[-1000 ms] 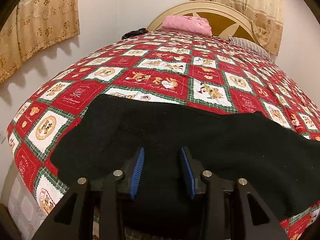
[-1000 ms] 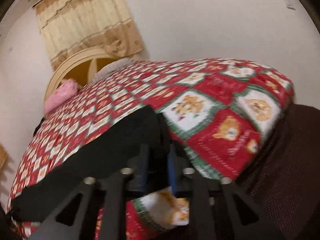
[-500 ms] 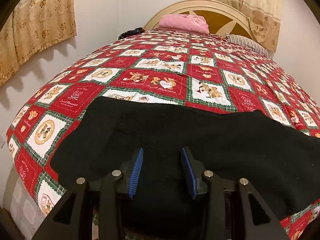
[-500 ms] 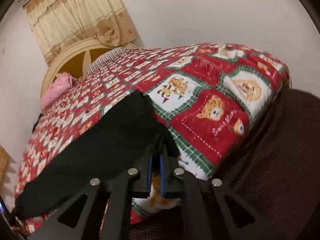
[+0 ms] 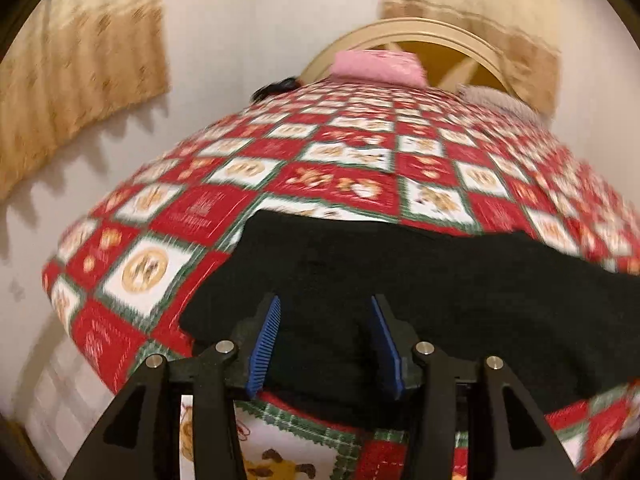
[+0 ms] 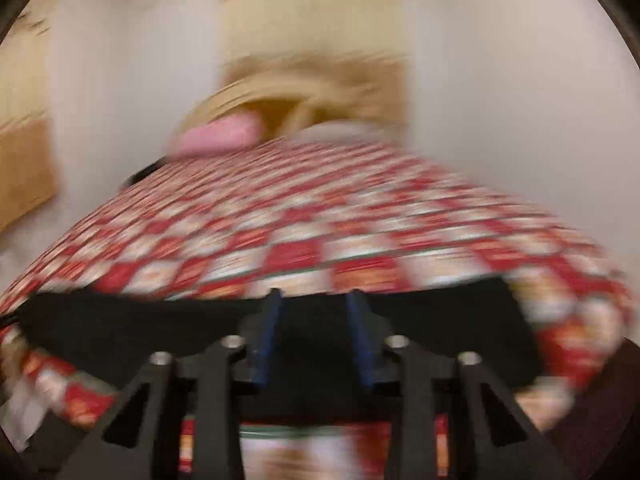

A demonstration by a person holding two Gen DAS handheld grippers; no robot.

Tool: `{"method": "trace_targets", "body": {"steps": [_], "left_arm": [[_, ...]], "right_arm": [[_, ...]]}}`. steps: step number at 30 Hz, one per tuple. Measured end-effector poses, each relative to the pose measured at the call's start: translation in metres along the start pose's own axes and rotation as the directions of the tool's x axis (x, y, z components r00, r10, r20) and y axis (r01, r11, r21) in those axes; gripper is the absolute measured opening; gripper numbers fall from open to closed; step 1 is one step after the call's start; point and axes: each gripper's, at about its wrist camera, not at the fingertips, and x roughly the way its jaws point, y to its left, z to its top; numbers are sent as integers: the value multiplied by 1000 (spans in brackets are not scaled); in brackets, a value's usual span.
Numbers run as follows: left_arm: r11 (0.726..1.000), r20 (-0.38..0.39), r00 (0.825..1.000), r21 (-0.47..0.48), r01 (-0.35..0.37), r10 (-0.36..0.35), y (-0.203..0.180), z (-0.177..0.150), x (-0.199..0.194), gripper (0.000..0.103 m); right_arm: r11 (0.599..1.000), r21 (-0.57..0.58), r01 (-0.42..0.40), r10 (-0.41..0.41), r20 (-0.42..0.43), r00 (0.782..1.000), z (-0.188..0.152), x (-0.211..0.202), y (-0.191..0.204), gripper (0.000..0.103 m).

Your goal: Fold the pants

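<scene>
On the red patchwork quilt (image 5: 340, 184), black fabric pants (image 5: 440, 292) lie along its near edge; your right gripper (image 6: 314, 336) has just parted and let go, left gripper (image 5: 324, 344) half-open, empty: fold placed.

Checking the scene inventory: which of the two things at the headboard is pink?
The folded pink bundle lying centred against the headboard; the other, a greyish pillow, sits to its right.

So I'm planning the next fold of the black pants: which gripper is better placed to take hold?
Probably left. The left gripper stands open over the black pants near their end. The right gripper, jaws just opened, faces their middle in a blurred view.
</scene>
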Motion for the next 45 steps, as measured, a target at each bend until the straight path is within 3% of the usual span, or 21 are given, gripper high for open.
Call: {"method": "trace_targets", "body": {"steps": [1,2,4,6,8,10,12,14,15,16,18,21,27,28,31,32,34,38,41,43,45], "left_arm": [[1000,0,1000,19,-24,24,-2,-1,1,48],[999,-3,1000,15,-29,29,1,0,2,48],[1000,-11,1000,-26,-5,5,15,3,0,48],[997,-12,1000,-74,5,-6,37,7,-7,48],[995,-9,1000,-100,-15,14,57,7,-16,48],[991,-5,1000,-131,-30,29,78,2,-27,48],[986,-13,1000,-167,-25,23,94,-5,-33,48],[976,-34,999,-216,0,-8,107,-14,-35,48],[969,-47,998,-244,39,-52,113,-19,-34,48],[963,-53,995,-261,72,-89,116,-22,-33,48],[946,-56,985,-294,137,-160,117,-27,-29,48],[918,-63,966,-331,217,-251,110,-27,-18,48],[861,-48,927,-393,325,-372,98,-14,6,48],[861,-54,928,-398,318,-368,96,-11,10,48],[875,-47,938,-380,300,-343,87,-6,9,48],[876,-43,940,-379,298,-339,87,-6,8,48],[875,-30,942,-381,299,-335,85,-4,6,48],[871,-31,941,-390,299,-337,82,-3,8,48],[862,-61,936,-415,292,-346,81,-3,13,48],[853,-65,932,-429,297,-356,82,-3,13,48],[846,-65,930,-442,298,-362,84,-3,14,48]], "right_arm": [[997,4,-72,72,-25,997,-2,12,15,26],[982,21,-188,189,-63,980,-3,32,40,26],[944,27,-328,329,-100,939,-8,51,79,26],[879,5,-477,473,-139,870,-17,64,131,29],[808,-45,-587,569,-195,799,-29,71,183,43],[759,-107,-642,609,-228,759,-38,73,219,55],[700,-200,-685,634,-267,726,-50,72,258,55],[661,-265,-702,631,-310,711,-60,73,285,45],[650,-291,-702,621,-329,711,-63,74,294,24],[637,-308,-706,612,-354,707,-66,76,303,16],[605,-331,-724,601,-408,688,-72,87,318,16],[608,-374,-700,558,-425,713,-81,93,323,17],[634,-350,-690,537,-443,718,-83,95,302,35],[637,-355,-684,530,-443,723,-83,94,302,42],[645,-388,-659,504,-432,748,-85,93,297,46],[646,-399,-651,494,-431,755,-86,93,296,44],[660,-429,-617,465,-412,784,-86,93,296,22],[681,-403,-612,464,-408,786,-79,102,296,18],[658,-417,-627,479,-411,776,-80,100,301,25],[635,-440,-635,483,-416,771,-84,95,303,42],[609,-504,-613,462,-402,790,-91,90,307,42]]}}
